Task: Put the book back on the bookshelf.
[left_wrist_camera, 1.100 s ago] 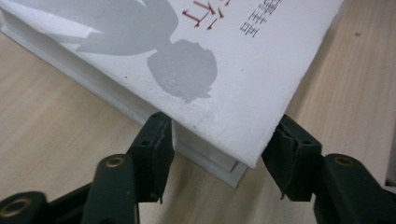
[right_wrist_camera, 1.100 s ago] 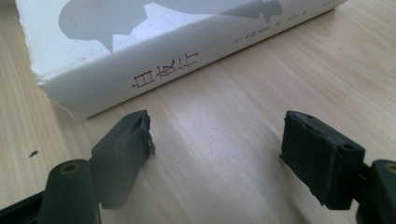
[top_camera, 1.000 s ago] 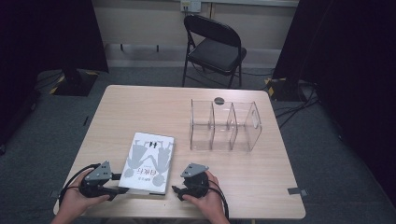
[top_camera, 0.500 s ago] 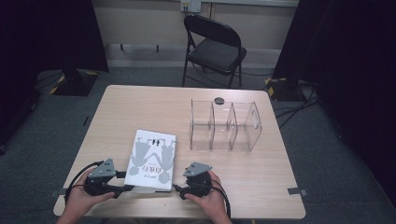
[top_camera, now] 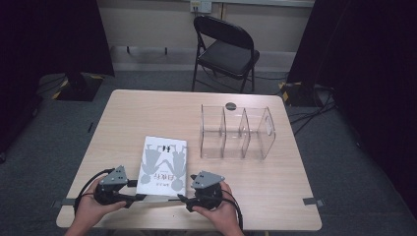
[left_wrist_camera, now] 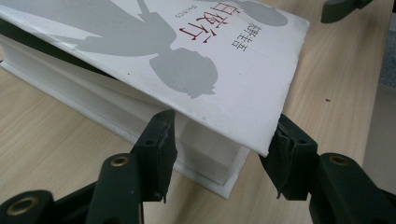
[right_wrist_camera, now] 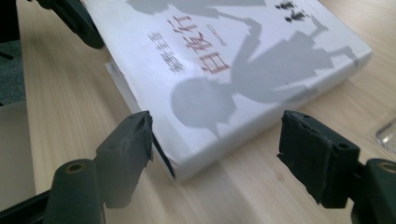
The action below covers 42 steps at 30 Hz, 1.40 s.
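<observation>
1. A clear rack [top_camera: 237,132] with three bays stands toward the right of the table [top_camera: 123,118], past mid-depth. Nothing is visible in the bays. A small dark disc [top_camera: 230,105] lies just behind it, near the far edge.
2. The book [top_camera: 163,165] lies near the near edge, left of centre, cover up; its near end is lifted off the wood.
3. Both hands come in over the near edge, one at each near corner of the book.
4. The left gripper [left_wrist_camera: 219,154] has its jaws partly apart around the near left corner; one jaw sits against the page block under the raised cover, the other at the cover's corner.
5. The right gripper [right_wrist_camera: 215,140] has its jaws wide apart around the near right corner; whether its left jaw touches I cannot tell, and the right one stands clear.
</observation>
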Each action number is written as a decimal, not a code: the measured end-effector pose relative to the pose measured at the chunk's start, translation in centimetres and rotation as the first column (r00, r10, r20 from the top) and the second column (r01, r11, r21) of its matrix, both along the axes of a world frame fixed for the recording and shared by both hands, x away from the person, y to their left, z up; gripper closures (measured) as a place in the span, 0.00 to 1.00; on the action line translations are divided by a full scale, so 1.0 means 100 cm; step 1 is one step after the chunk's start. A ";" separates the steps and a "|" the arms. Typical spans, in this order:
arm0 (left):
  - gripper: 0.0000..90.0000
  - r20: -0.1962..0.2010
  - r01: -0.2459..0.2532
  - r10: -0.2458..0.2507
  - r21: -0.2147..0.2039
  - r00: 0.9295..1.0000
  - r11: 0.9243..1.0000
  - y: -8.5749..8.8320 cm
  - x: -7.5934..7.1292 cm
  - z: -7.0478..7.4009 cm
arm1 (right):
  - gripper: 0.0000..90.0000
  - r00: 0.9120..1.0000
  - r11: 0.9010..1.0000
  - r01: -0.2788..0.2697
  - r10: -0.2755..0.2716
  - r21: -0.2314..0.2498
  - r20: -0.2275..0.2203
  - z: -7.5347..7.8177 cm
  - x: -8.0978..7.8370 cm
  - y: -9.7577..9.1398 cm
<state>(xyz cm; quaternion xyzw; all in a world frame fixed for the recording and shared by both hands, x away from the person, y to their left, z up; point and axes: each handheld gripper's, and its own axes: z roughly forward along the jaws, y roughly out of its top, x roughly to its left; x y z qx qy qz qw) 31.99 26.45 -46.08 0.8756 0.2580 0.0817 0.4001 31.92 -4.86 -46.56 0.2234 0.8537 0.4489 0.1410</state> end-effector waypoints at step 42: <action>0.35 -0.017 0.022 -0.021 0.056 1.000 0.998 -0.020 0.003 0.009 | 0.51 0.963 0.988 -0.008 0.049 -0.152 0.267 -0.003 -0.009 0.069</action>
